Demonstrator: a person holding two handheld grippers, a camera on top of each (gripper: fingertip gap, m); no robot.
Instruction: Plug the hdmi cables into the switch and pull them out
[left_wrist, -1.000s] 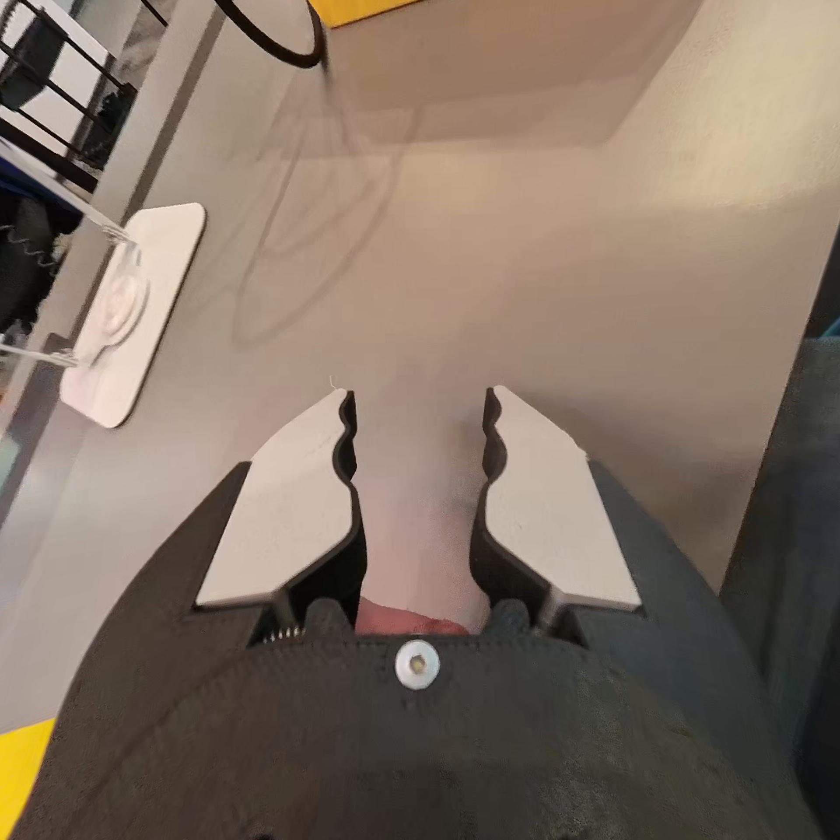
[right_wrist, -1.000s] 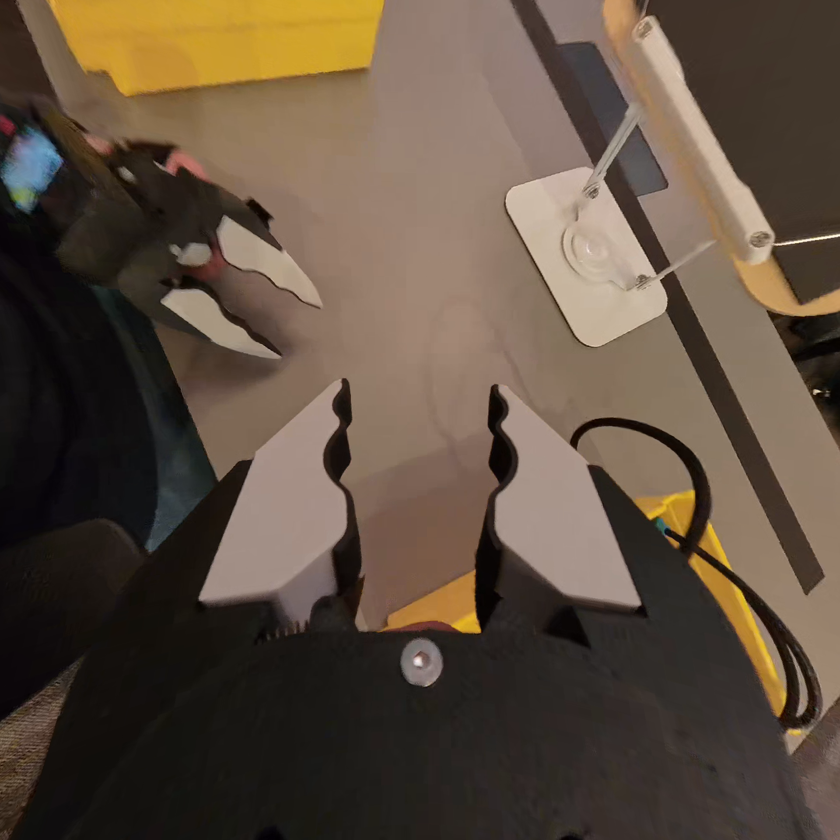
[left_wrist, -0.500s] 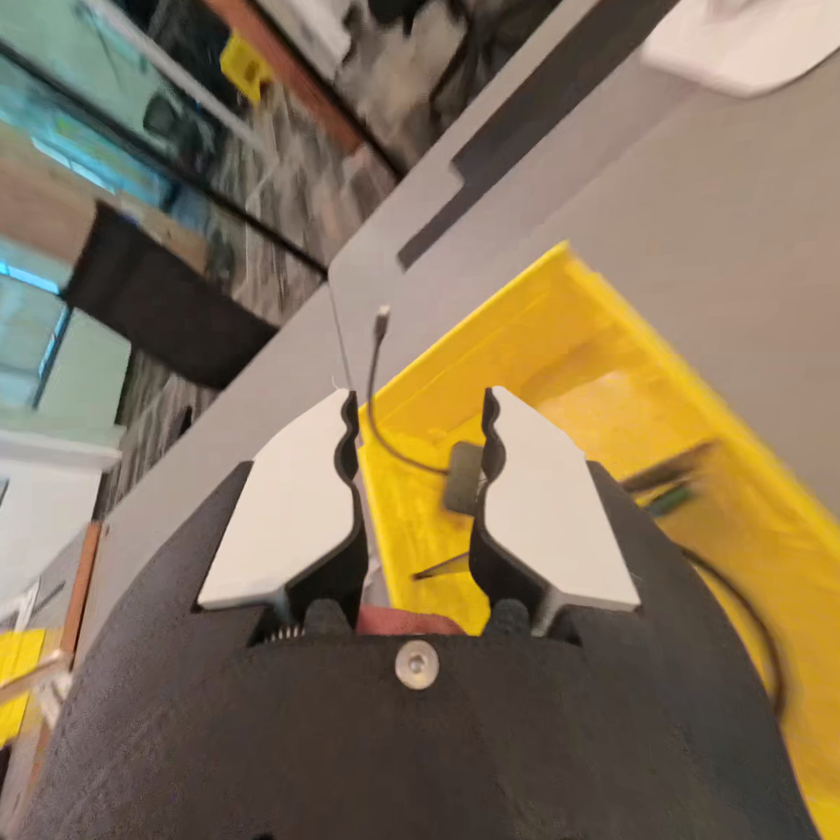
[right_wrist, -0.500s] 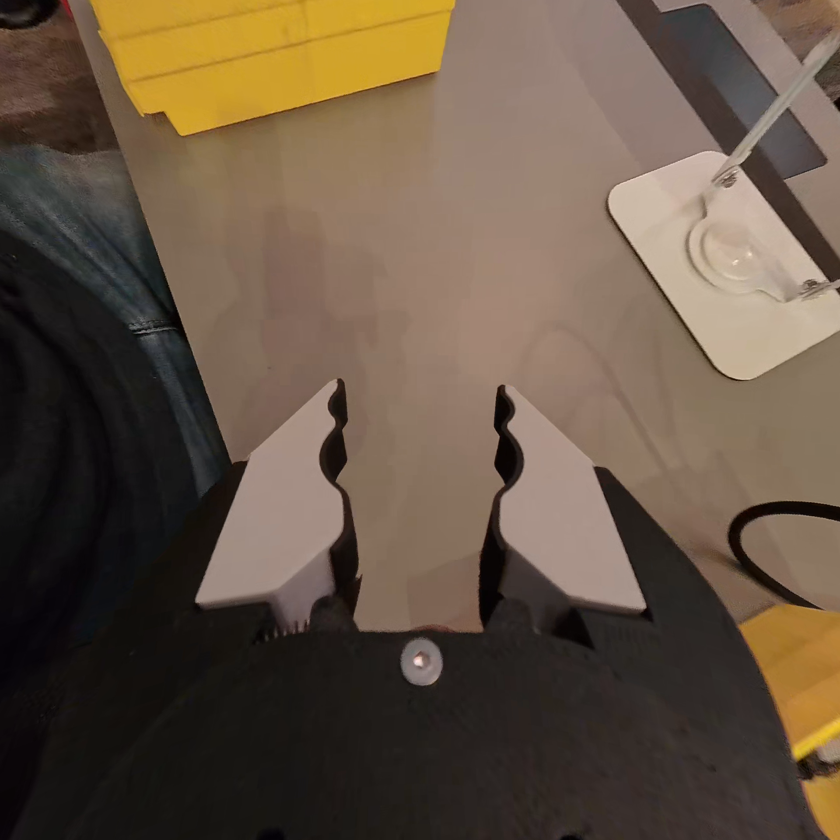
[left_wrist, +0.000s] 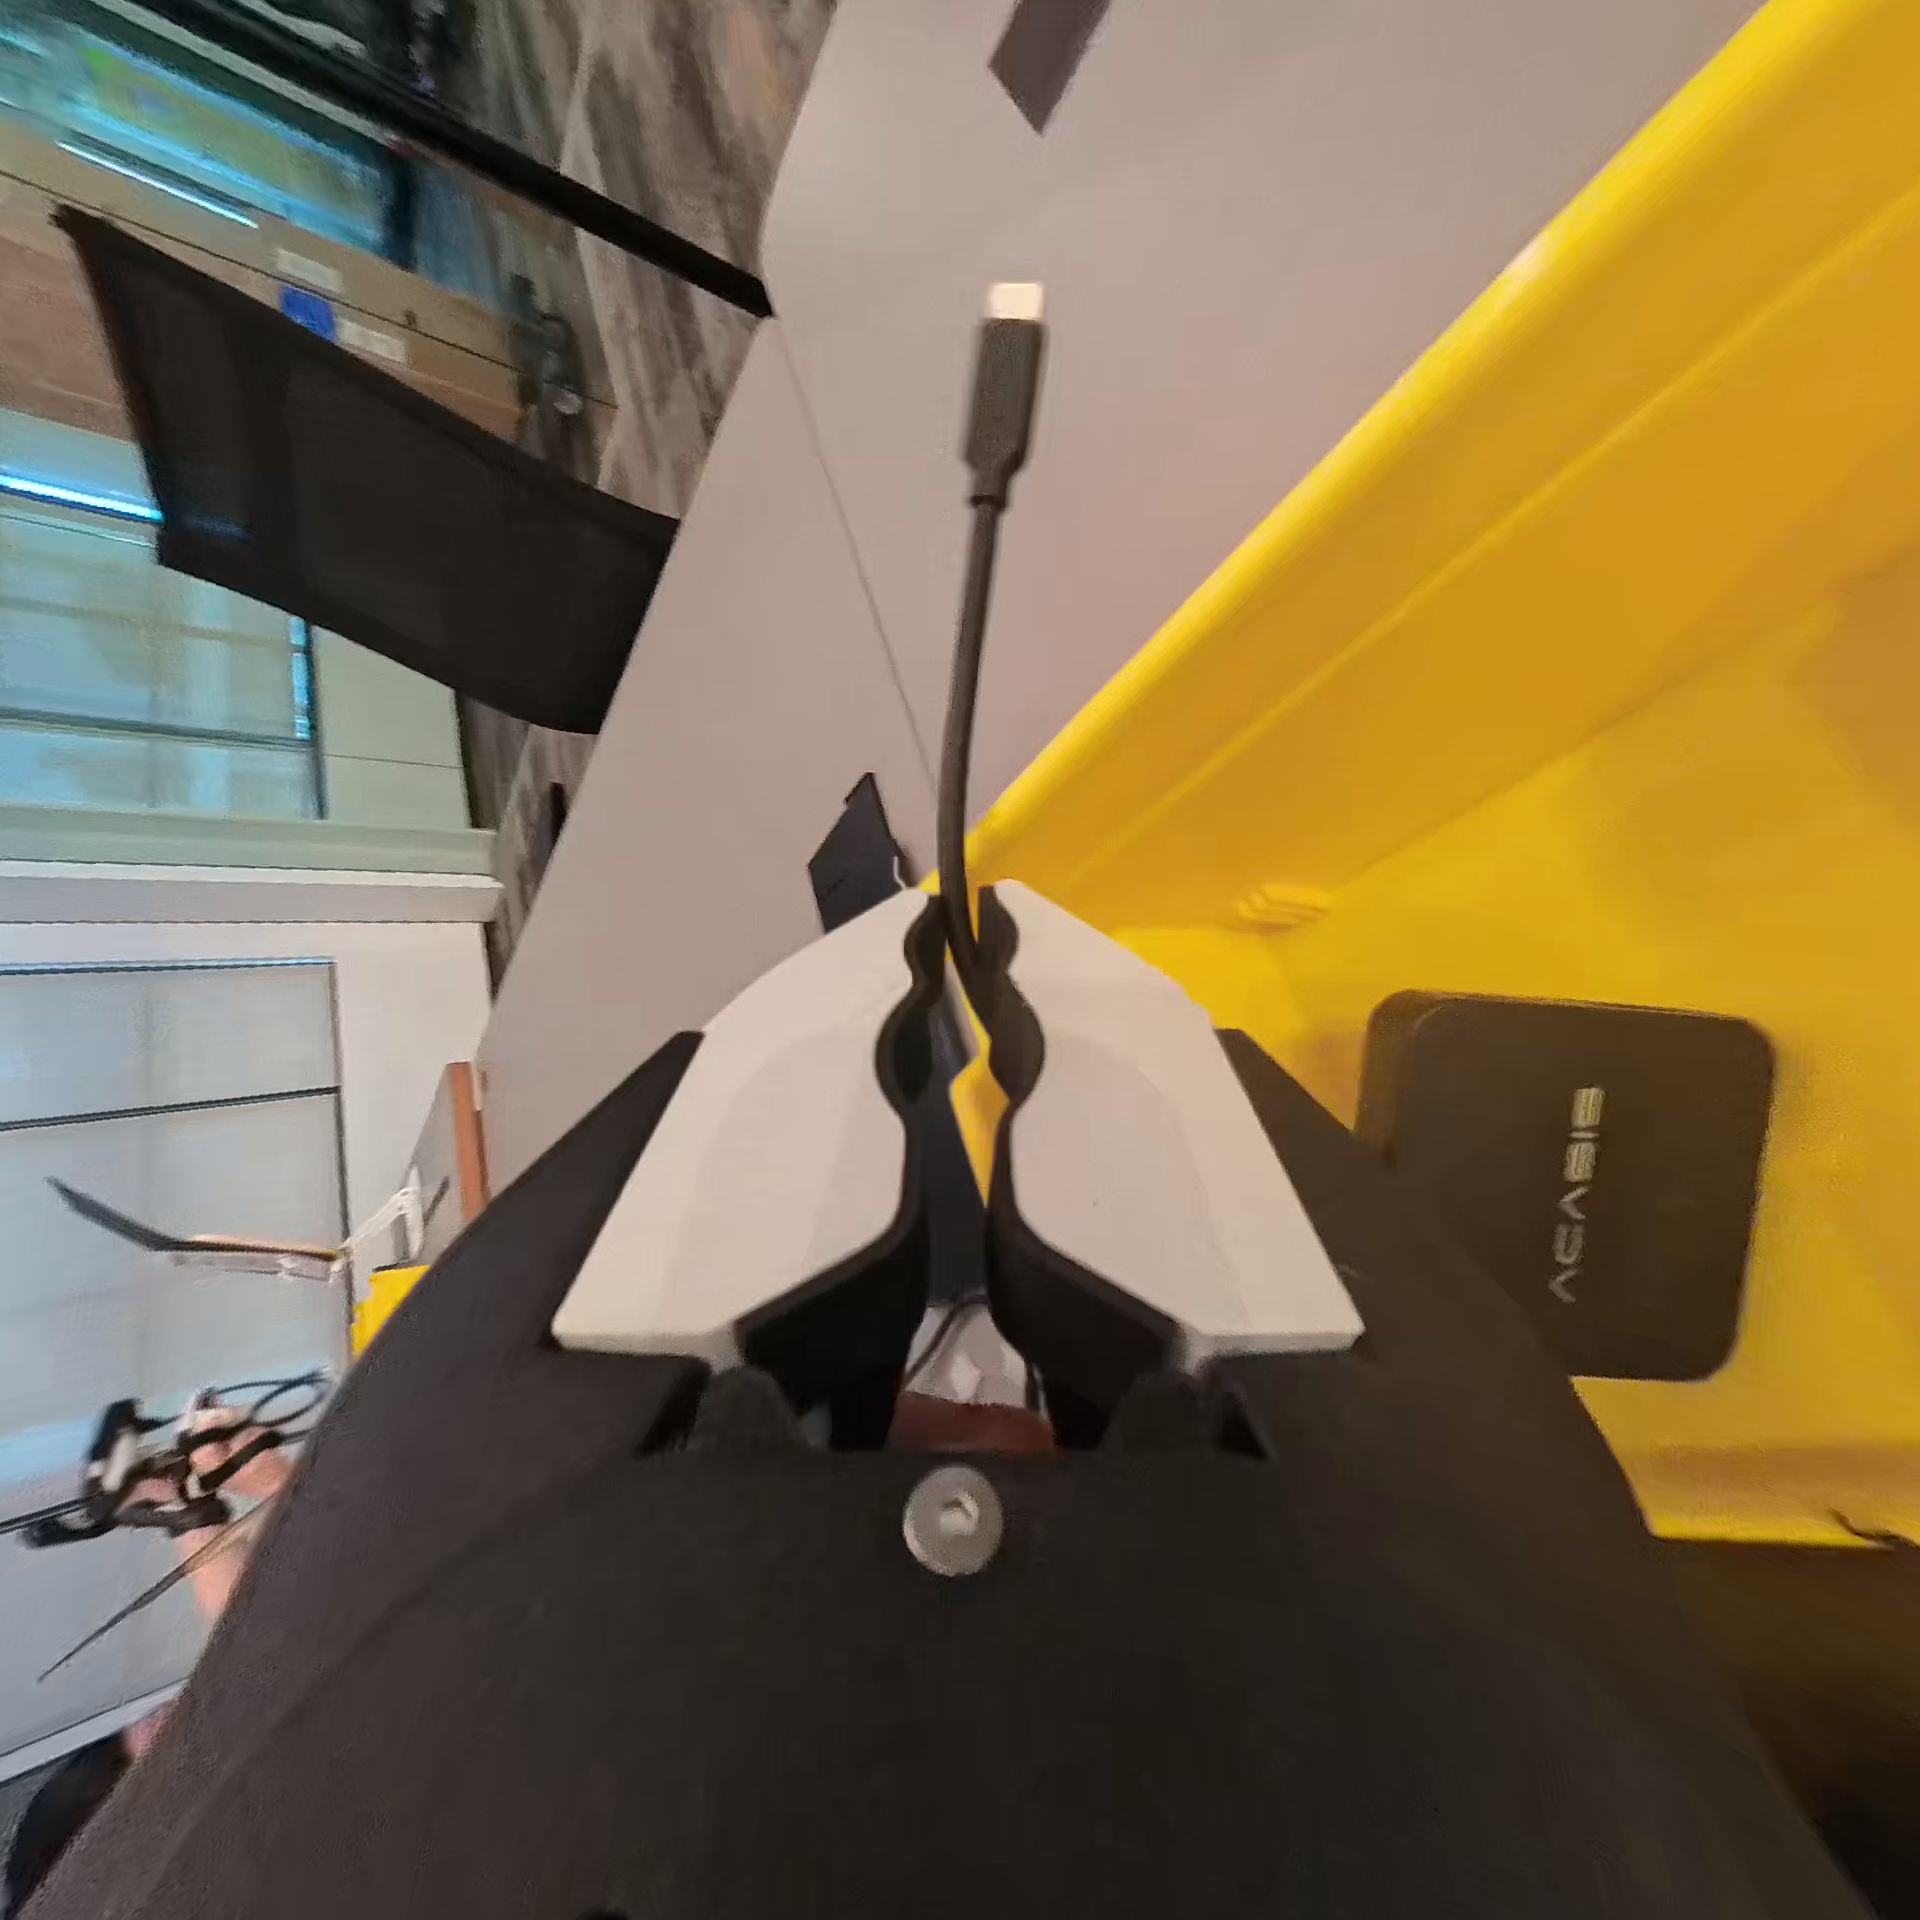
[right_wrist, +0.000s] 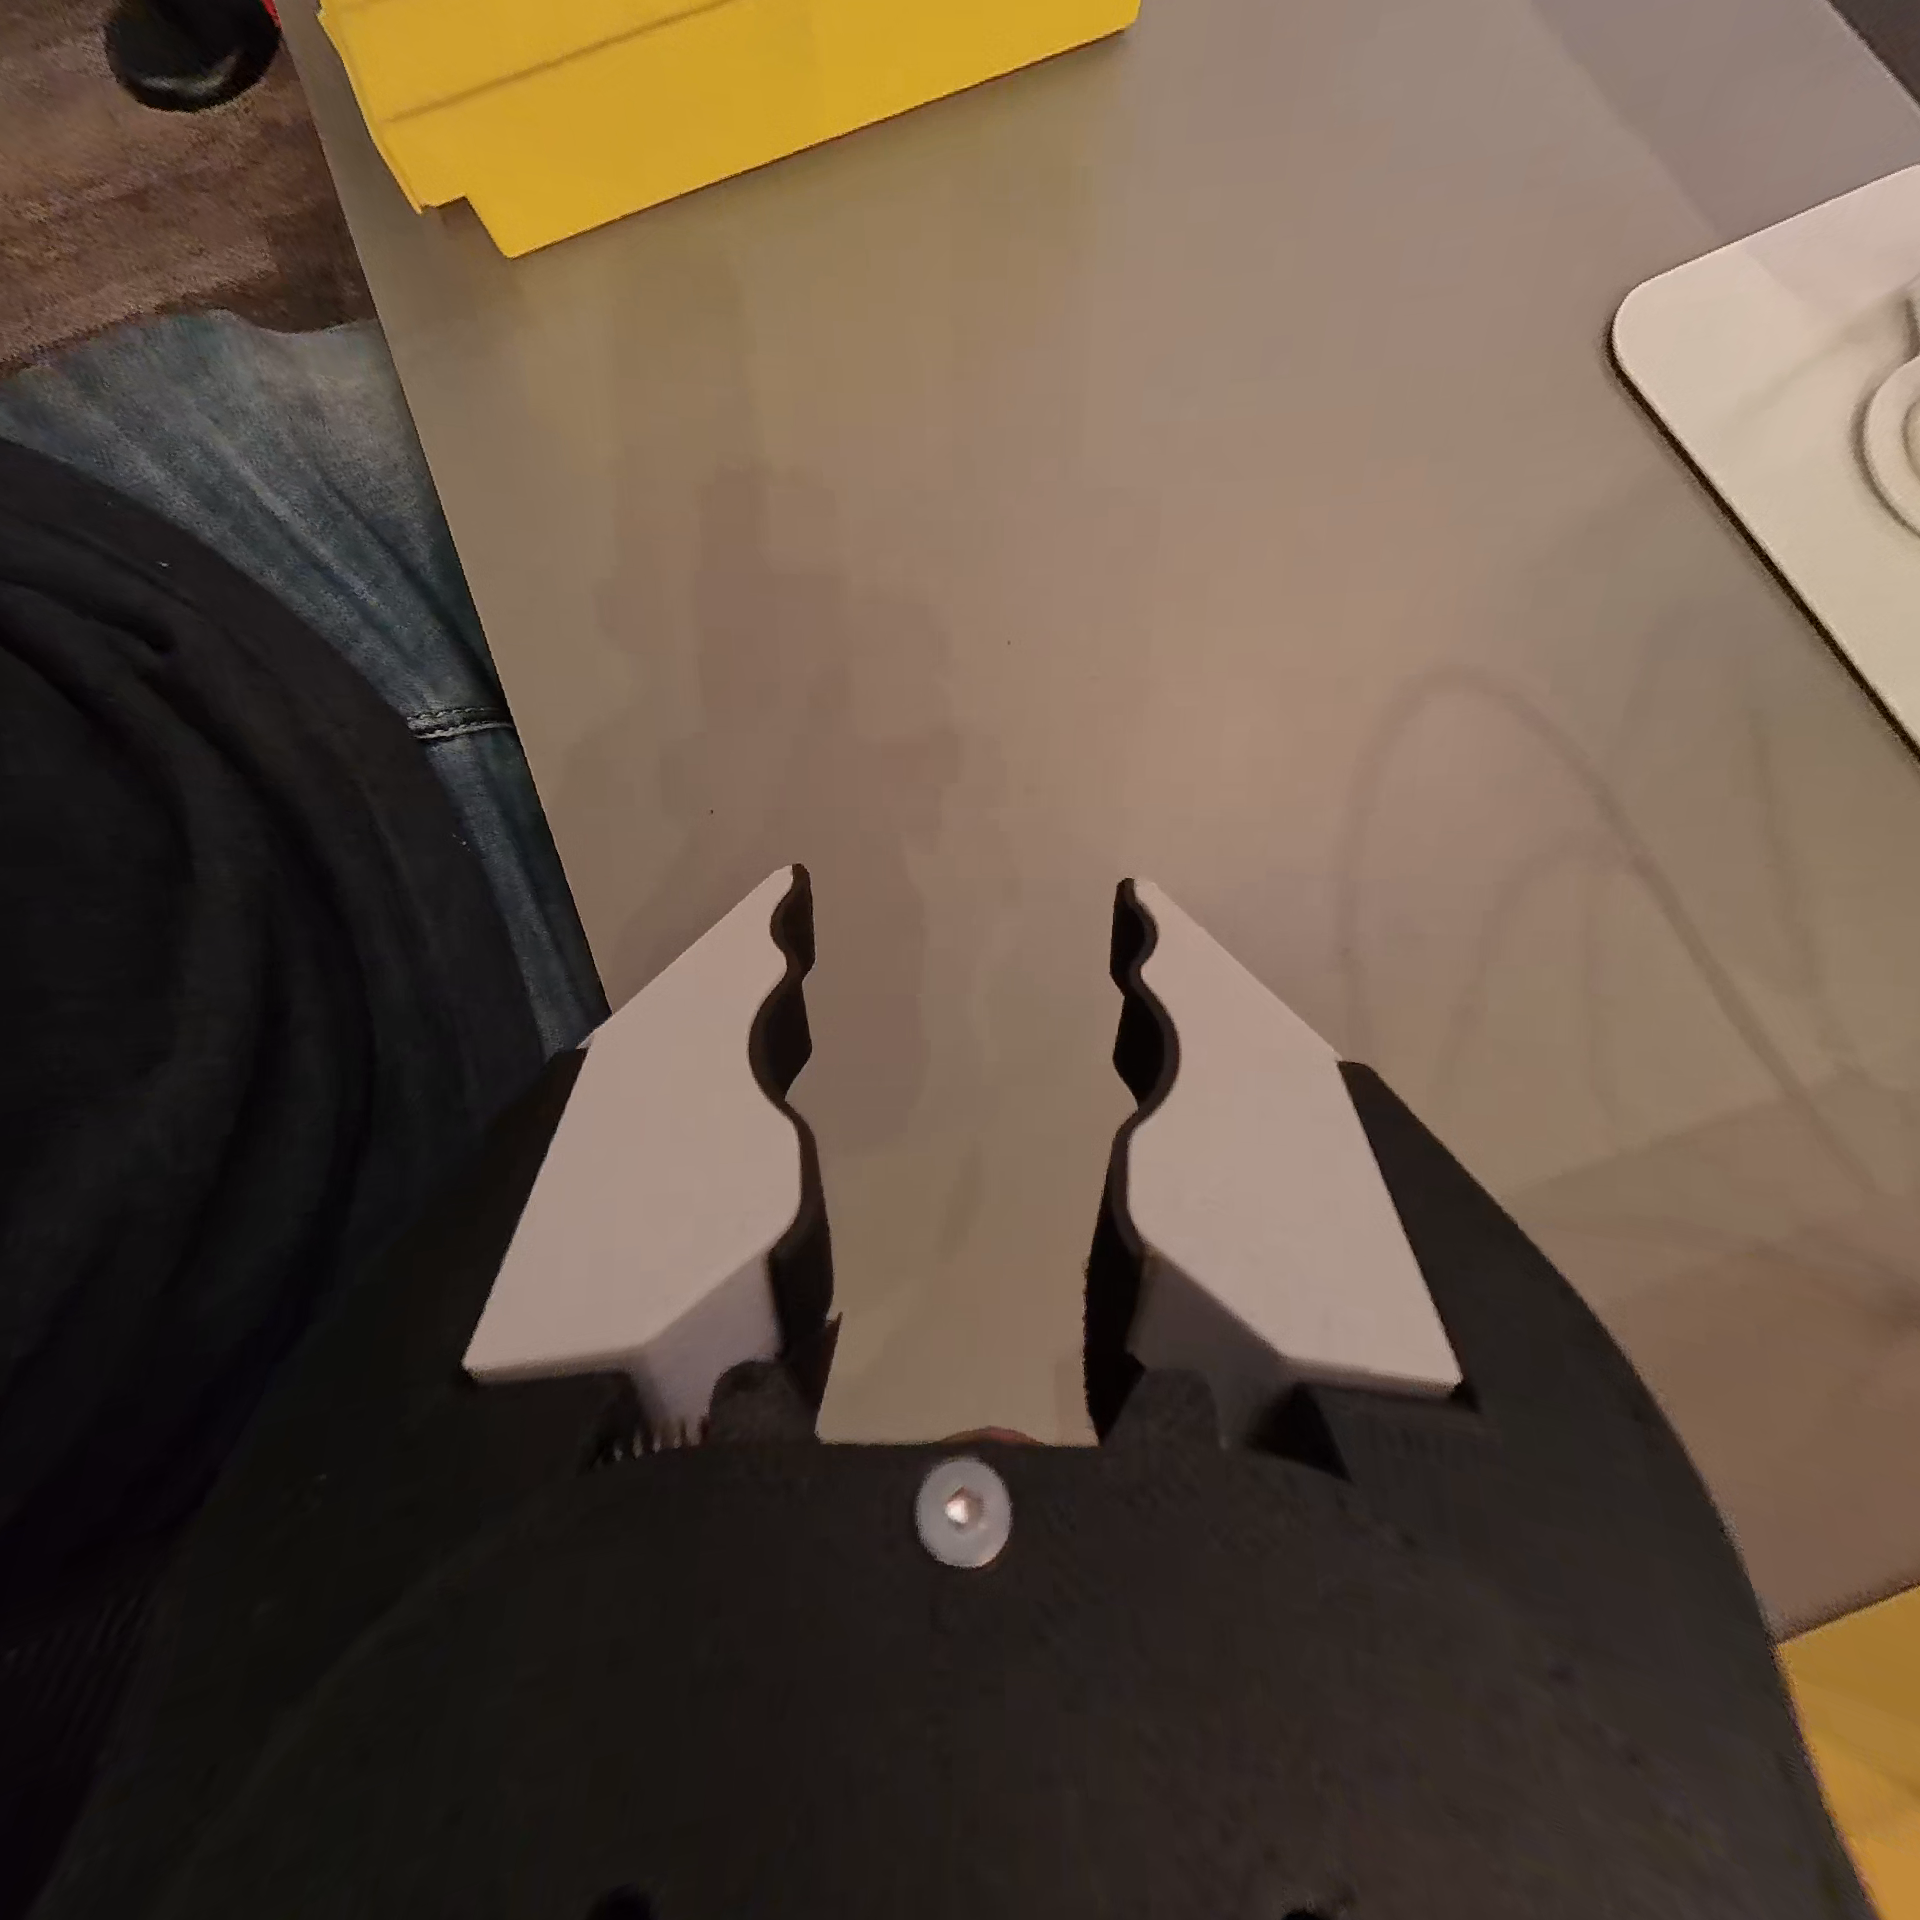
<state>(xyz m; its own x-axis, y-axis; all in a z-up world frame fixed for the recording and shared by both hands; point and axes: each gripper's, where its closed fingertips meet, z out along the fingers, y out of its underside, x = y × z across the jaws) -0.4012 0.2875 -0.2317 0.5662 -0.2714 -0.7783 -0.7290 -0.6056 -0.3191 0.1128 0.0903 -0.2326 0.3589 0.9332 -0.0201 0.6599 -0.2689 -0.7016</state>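
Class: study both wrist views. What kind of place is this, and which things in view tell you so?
Probably an office or lab workspace: a grey desk with yellow storage bins, a white stand base, and a dark wall screen near glass partitions. The left gripper holds a cable.

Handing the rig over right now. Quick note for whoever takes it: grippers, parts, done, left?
Left gripper: shut on the thin black cable, pinched at the fingertips; its small metal-tipped plug points away, free.
Right gripper: open, empty, above the grey tabletop.
Flat black square switch box lies in the yellow plastic bin.
Done: cable gripped. No plugging visible.
Left: likely bring out the switch, plug in, pull out.
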